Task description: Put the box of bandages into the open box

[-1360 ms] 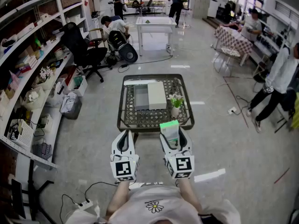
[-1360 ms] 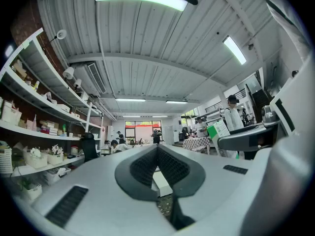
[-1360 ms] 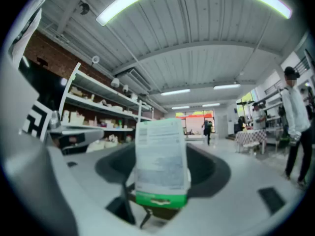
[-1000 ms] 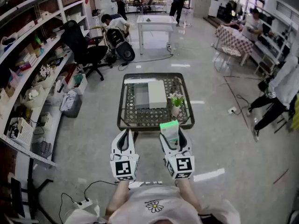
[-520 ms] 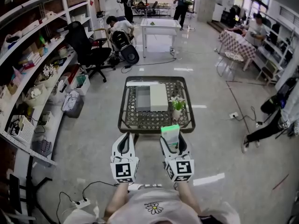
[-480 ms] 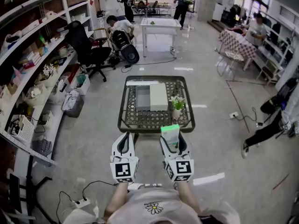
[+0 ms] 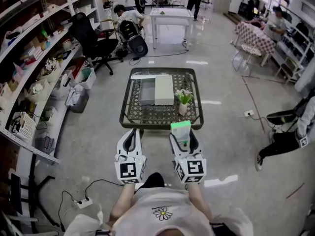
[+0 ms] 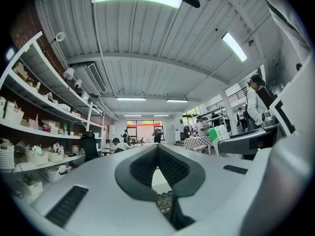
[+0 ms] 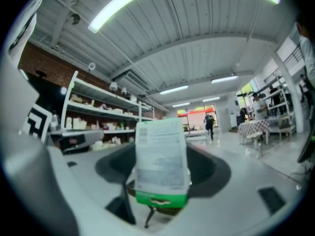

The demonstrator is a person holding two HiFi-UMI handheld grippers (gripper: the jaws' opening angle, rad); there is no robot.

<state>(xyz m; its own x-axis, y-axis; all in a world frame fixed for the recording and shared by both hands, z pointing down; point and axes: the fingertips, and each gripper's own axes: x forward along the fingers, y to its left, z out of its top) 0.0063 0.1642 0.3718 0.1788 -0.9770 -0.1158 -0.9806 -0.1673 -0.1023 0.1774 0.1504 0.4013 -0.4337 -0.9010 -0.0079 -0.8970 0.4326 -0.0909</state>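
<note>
Holding the left tongs clenched on nothing, short of the mesh desk carrying the open box. Grasping the box of bandages upright in the right tongs, well apart from the open box; white, green-banded, its print blurring beyond reading.

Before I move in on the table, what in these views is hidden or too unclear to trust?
- Inside of the open box: too small in the head view; the held box of bandages blocks it in the right gripper view.
- Print on the box of bandages: blurred in the right gripper view.
- The table in the left gripper view: only a sliver shows between the jaws.
</note>
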